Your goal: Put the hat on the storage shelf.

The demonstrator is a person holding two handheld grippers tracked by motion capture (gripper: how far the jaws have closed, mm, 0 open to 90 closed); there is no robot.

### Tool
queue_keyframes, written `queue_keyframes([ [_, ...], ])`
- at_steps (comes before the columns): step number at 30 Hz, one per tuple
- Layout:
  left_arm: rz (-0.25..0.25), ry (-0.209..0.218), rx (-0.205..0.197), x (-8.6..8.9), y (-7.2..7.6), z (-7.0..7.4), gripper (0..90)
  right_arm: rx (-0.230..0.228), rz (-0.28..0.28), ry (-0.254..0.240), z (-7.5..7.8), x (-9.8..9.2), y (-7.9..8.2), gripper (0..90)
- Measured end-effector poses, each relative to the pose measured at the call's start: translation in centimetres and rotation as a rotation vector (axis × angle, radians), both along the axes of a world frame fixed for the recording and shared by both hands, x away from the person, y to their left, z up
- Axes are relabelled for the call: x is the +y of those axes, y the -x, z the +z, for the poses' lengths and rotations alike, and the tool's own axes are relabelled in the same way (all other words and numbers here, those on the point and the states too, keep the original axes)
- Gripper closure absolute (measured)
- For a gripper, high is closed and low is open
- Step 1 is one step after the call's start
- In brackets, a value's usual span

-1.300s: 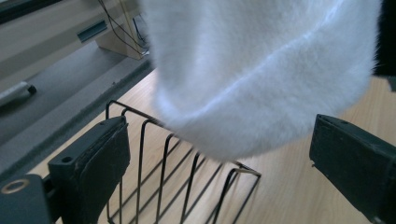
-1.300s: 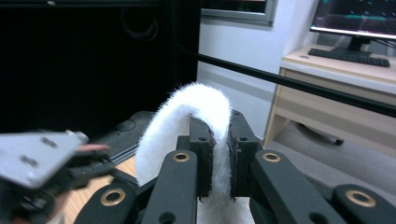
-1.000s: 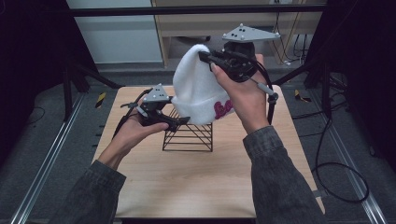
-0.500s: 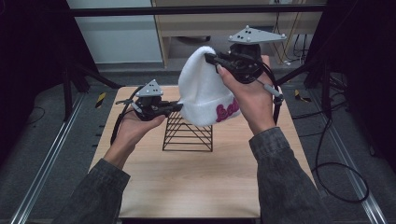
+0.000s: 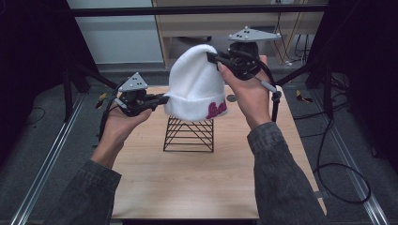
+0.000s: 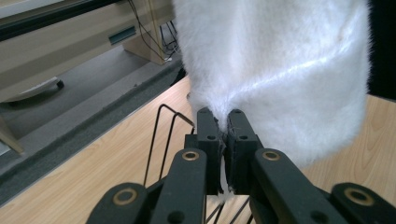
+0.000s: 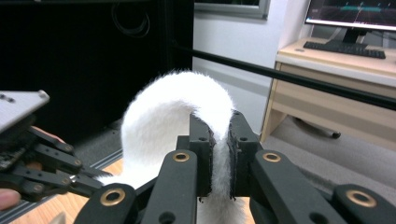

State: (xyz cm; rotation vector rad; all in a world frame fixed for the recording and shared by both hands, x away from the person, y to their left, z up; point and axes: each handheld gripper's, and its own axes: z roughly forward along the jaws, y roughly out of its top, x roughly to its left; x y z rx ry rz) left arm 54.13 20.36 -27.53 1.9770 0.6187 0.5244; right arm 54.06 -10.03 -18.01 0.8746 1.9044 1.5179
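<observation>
A fluffy white beanie with pink lettering on its cuff hangs in the air above a black wire rack on the table. My left gripper is shut on the cuff's left edge; in the left gripper view the white beanie is pinched between the jaws of the left gripper. My right gripper is shut on the crown at the upper right. In the right gripper view the white beanie curves over the right gripper, and the left gripper shows at lower left.
The wooden table has open surface in front of the rack. A small round object lies behind the right hand. Cables trail on the floor at the right. A desk with a keyboard stands beyond.
Both grippers have lifted the beanie higher over the rack and turned it, so the pink lettering now faces the camera. The left gripper has moved up and left with the cuff.
</observation>
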Motion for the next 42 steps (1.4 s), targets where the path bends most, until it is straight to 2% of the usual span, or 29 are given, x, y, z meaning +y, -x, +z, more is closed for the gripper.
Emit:
queue_keyframes([
  [5,0.02,-0.007,0.014,0.9,0.1,-0.1,85.8,0.039,-0.011,0.027,-1.2,0.6,-1.3,83.2],
  [8,0.033,-0.018,0.027,1.2,-0.4,-0.6,85.7,0.055,-0.014,0.028,-1.8,0.8,-1.9,83.2],
  [12,0.049,-0.033,0.038,0.8,-1.2,-1.6,85.7,0.075,-0.03,0.051,-2.9,1.0,-3.0,83.2],
  [14,0.057,-0.027,0.047,0.6,-1.6,-2.1,85.7,0.08,-0.029,0.051,-3.2,1.0,-3.3,83.2],
  [19,0.074,-0.035,0.044,0.1,-2.2,-2.6,85.7,0.1,-0.035,0.059,-4.1,0.7,-4.1,83.2],
  [22,0.084,-0.035,0.059,-0.1,-2.6,-3.0,85.7,0.105,-0.035,0.062,-4.4,0.6,-4.4,83.1],
  [25,0.092,-0.052,0.052,-0.4,-2.8,-3.4,85.7,0.111,-0.04,0.066,-5.0,0.7,-4.5,83.0],
  [30,0.106,-0.039,0.061,-0.5,-3.3,-3.7,85.7,0.119,-0.036,0.063,-5.8,0.6,-4.7,82.8],
  [34,0.113,-0.05,0.066,-0.7,-3.5,-4.2,85.8,0.128,-0.041,0.066,-6.2,0.4,-4.7,82.7],
  [37,0.116,-0.046,0.078,-0.2,-3.5,-5.1,85.7,0.133,-0.033,0.077,-6.8,0.5,-4.5,82.5],
  [42,0.119,-0.04,0.081,0.7,-3.2,-5.8,85.7,0.134,-0.012,0.08,-7.3,0.8,-4.0,82.4],
])
